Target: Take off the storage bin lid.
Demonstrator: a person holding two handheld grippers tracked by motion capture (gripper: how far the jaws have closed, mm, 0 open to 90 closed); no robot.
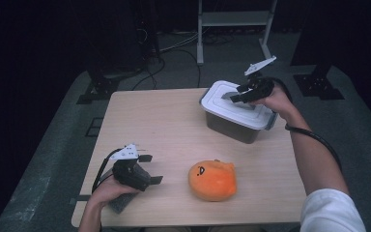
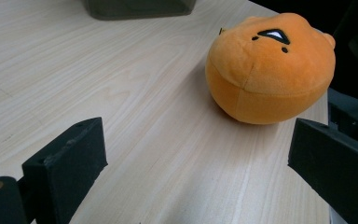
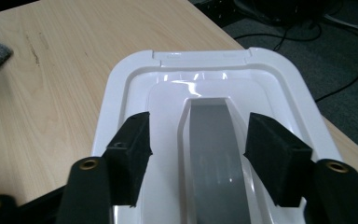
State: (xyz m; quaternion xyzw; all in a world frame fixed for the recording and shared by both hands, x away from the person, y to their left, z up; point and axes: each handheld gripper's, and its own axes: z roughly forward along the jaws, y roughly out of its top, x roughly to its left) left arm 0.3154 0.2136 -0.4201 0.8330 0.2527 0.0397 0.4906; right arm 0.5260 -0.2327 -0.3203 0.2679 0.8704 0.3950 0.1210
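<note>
Right gripper, jaws apart, straddles the grey handle on the box lid at the counter's far right, poised to close and lift; left gripper waits open beside the plush.

A pale wooden tabletop stands on grey carpet; behind, a dark room, cables, a metal rack.

My grippers are black, each topped with a grey three-cornered plate and trailing a black cable. Brass-ringed screw holes mark the jaw arms. My right sleeve is white.
</note>
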